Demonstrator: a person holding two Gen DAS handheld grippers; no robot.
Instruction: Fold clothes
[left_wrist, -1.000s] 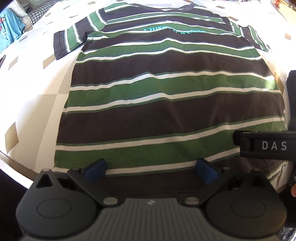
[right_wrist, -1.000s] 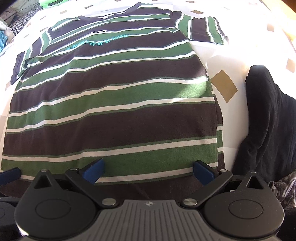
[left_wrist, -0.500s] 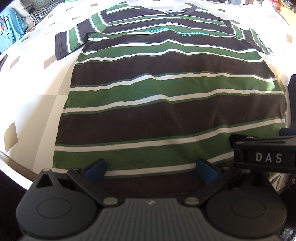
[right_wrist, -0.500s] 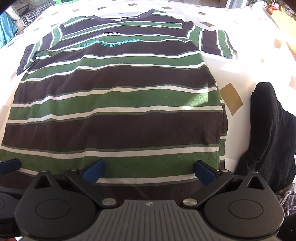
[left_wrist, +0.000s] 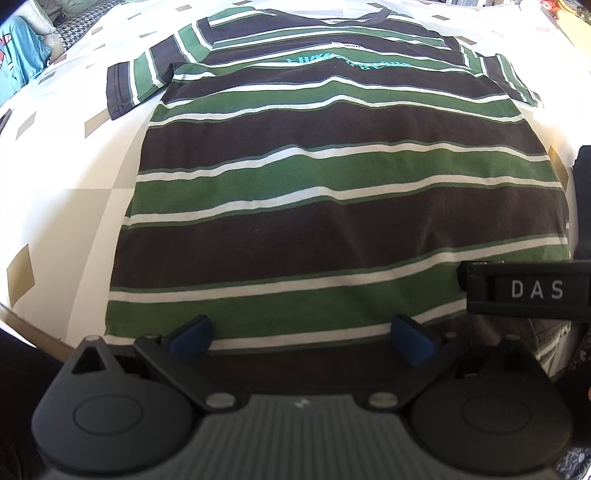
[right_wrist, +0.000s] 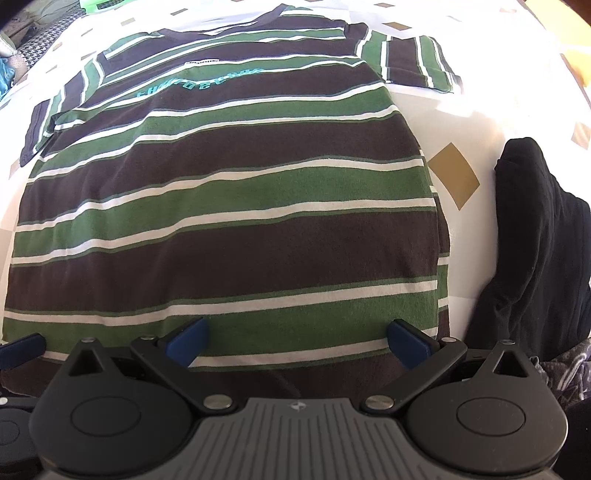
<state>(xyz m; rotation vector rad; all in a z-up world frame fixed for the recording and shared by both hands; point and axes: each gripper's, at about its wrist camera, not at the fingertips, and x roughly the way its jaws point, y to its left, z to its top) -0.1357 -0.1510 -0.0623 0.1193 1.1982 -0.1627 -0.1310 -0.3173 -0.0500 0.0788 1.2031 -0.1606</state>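
The striped T-shirt (left_wrist: 332, 206) is lying flat, front up, on the white patterned cloth (left_wrist: 55, 155), its long axis running straight away from both tools, hem nearest. The left gripper (left_wrist: 301, 334) and right gripper (right_wrist: 293, 334) are hovering side by side over the hem, jaws spread wide, gripping nothing. A black garment (right_wrist: 535, 236) is lying just beside the shirt's right edge.

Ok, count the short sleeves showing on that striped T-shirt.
2. One sleeve lies spread at the far left of the striped T-shirt, the other sleeve at the far right; both flat on the cloth.
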